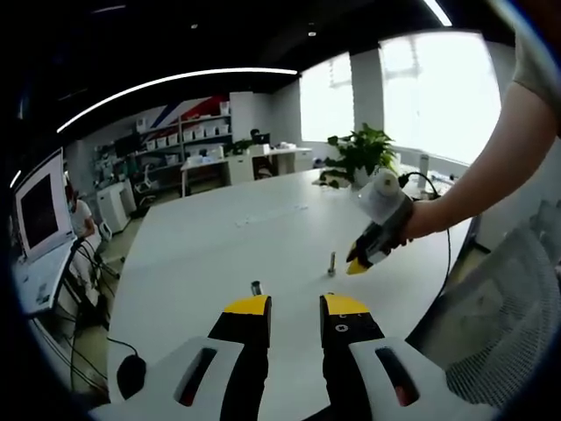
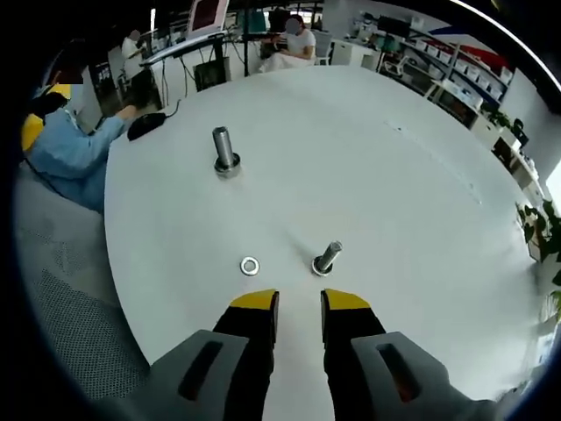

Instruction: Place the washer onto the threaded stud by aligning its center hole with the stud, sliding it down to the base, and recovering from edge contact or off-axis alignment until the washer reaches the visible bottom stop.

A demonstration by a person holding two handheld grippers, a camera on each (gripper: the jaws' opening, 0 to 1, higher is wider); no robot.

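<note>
Washer flat on the desk, both tools empty.

I see the washer (image 2: 250, 265) lying on the white desk (image 2: 386, 184) just left of the threaded stud (image 2: 327, 258), apart from it. My right tool (image 2: 299, 303) hangs near both, jaws narrowly parted, gripping nothing; my left tool (image 1: 295, 306) likewise.

Place: an open-plan office or lab space.
Worktop: a large white round worktop (image 1: 228, 237) is taking up the middle of the room.
Storage: shelves (image 1: 188, 132) holding white boxes are lining the far wall.
Screens: a monitor (image 1: 39, 210) is standing at a side desk.
People: a seated person (image 2: 294, 44) is working at a far desk.
Greenery: a potted plant (image 1: 359, 153) is sitting by bright windows (image 1: 429, 92).
Lighting: a long curved ceiling light strip (image 1: 175, 81) is glowing overhead.
</note>
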